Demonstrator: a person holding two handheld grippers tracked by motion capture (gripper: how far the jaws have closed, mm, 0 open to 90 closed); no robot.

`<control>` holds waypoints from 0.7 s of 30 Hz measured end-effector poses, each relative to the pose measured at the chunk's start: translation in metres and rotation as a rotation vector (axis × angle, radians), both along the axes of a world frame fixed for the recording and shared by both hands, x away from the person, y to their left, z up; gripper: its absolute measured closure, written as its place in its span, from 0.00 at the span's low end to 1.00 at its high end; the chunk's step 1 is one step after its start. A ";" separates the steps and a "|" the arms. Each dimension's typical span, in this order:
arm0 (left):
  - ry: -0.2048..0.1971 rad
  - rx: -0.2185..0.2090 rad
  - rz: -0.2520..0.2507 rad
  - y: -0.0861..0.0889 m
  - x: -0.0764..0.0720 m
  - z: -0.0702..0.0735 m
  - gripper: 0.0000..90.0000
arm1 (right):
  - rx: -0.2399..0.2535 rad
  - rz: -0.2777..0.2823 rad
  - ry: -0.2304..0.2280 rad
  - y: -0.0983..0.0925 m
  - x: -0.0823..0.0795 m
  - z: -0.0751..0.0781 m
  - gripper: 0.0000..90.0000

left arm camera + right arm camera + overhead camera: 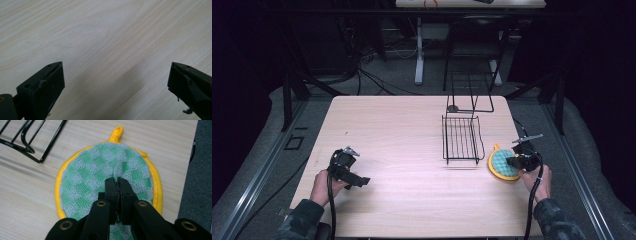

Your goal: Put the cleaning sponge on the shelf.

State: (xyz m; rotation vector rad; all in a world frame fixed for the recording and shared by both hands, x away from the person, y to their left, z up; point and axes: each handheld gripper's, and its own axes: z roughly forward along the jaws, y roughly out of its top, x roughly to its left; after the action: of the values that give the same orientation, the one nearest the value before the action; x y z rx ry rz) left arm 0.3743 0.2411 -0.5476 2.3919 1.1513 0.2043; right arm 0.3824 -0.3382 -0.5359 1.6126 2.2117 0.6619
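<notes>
Right gripper (117,181) pinched tight on a fold of the green-checked, yellow-rimmed pot holder (95,175), lying flat near the table (402,130) edge on the right, just beside the black wire rack (460,139) (hanging loop toward the rack). Left gripper (116,75) spread wide over bare wood, holding nothing.
</notes>
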 end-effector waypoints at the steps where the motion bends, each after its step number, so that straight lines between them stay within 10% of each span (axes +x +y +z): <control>1: -0.006 0.000 0.003 0.000 0.000 0.000 0.01 | 0.003 0.001 -0.004 -0.001 0.000 0.001 0.98; 21: -0.002 -0.004 0.000 0.000 0.000 0.000 0.01 | 0.037 -0.011 -0.088 -0.007 -0.008 0.020 0.98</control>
State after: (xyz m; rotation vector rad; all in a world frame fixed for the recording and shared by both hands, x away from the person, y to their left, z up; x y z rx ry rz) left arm 0.3742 0.2414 -0.5472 2.3875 1.1495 0.2035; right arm 0.3742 -0.3448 -0.5156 1.5813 2.1380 0.7605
